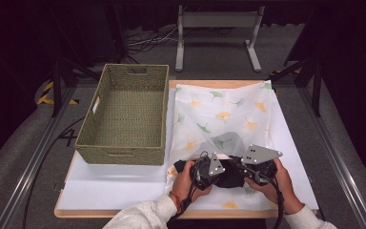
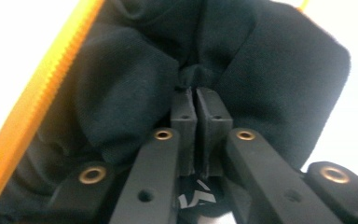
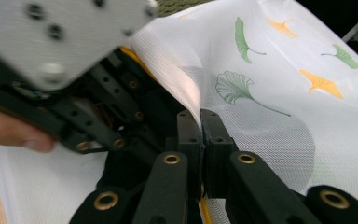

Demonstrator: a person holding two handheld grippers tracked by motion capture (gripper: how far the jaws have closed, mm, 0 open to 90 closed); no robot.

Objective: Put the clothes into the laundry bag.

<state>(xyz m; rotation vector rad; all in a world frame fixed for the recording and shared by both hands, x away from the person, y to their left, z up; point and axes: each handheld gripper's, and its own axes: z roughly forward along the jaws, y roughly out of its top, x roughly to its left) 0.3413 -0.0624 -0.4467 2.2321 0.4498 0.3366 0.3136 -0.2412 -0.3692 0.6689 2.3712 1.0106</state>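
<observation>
1. Mesh bag (image 1: 221,119), white with leaf print, lies on the right half of the desk (image 1: 114,191), its near edge lifted.
2. Black cloth (image 2: 135,84) sits at the bag's near opening, beside an orange zip (image 2: 37,93).
3. Left tool (image 2: 196,100): jaws pressed together, pinching the black cloth.
4. Right tool (image 3: 200,119): jaws pressed together on the bag's edge.
5. Woven basket (image 1: 124,114) stands on the desk's left, just beside the bag.

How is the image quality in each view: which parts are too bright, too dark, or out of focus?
High view: the surroundings sink into darkness, the table is brightly lit. Left gripper view: the white background is overexposed, the black cloth and yellow zipper look soft. Right gripper view: the grey plate nearby is blurred, the leaf-print mesh bag sharper.
</observation>
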